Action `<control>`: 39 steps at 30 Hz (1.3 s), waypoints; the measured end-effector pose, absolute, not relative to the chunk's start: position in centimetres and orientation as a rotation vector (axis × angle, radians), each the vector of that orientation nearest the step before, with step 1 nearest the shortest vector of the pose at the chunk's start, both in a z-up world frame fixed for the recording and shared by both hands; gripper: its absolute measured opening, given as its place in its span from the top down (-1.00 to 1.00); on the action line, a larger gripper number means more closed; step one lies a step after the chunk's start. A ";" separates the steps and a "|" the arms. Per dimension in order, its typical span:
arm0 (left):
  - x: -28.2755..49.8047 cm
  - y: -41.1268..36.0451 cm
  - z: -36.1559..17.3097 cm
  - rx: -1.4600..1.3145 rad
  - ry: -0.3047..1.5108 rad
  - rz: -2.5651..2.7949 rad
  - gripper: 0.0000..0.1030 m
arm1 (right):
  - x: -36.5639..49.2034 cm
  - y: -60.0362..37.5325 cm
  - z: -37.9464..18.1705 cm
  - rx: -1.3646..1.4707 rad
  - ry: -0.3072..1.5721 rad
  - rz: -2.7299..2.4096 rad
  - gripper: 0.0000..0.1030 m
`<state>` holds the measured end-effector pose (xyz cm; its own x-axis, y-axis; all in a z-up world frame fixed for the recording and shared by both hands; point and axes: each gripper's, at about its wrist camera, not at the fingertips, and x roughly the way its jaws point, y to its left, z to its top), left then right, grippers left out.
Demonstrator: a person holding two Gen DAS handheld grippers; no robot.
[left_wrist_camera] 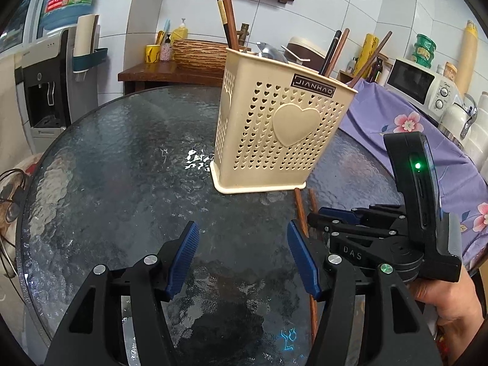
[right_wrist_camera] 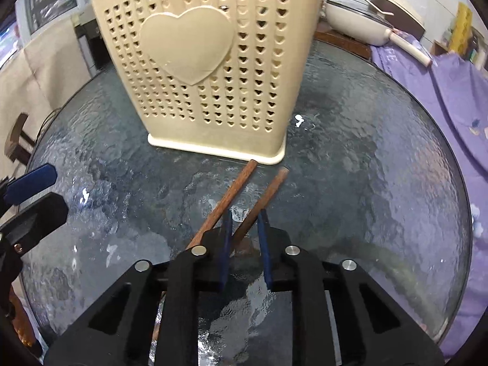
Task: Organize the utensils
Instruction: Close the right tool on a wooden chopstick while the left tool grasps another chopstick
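A cream plastic utensil holder (left_wrist_camera: 274,131) – pierced all over with little heart holes, one big raised heart on its face and a dark label reading JIANHAO – stands upright near the middle of the round glass surface (left_wrist_camera: 122,158). Two brown wooden chopsticks (right_wrist_camera: 241,189) lie just in front of its base. The right tool (right_wrist_camera: 245,222) has narrowed around one chopstick (pad contact unclear); the left tool (left_wrist_camera: 242,238) stands open, empty.
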<state>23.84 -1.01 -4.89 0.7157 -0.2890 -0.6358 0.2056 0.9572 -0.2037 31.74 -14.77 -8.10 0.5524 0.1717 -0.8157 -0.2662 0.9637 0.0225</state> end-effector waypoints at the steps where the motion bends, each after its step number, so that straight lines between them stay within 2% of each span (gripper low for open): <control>1: 23.9 -1.1 -5.0 -0.117 0.728 -0.278 -0.15 | 31.7 -14.8 -8.1 -0.122 0.954 0.274 0.74; 6: 24.2 -2.1 -5.3 -0.087 0.757 -0.297 -0.16 | 31.1 -15.3 -8.0 -0.173 0.966 0.324 0.83; 19: 27.8 -8.4 -7.0 0.008 0.918 -0.415 -0.10 | 31.1 -19.7 -8.2 -0.185 0.976 0.262 0.83; 32: 31.0 -12.1 -8.1 0.098 0.956 -0.377 0.38 | 31.7 -20.9 -8.3 -0.142 0.977 0.270 0.83; 39: 31.5 -12.7 -8.1 0.099 0.947 -0.350 0.77 | 31.7 -20.9 -8.3 -0.138 0.977 0.268 0.82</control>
<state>31.49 -12.70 -8.14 0.5324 -0.2500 -0.8087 0.3361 0.9393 -0.0691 31.68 -20.95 -8.32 0.5300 0.1621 -0.8324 -0.2854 0.9584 0.0049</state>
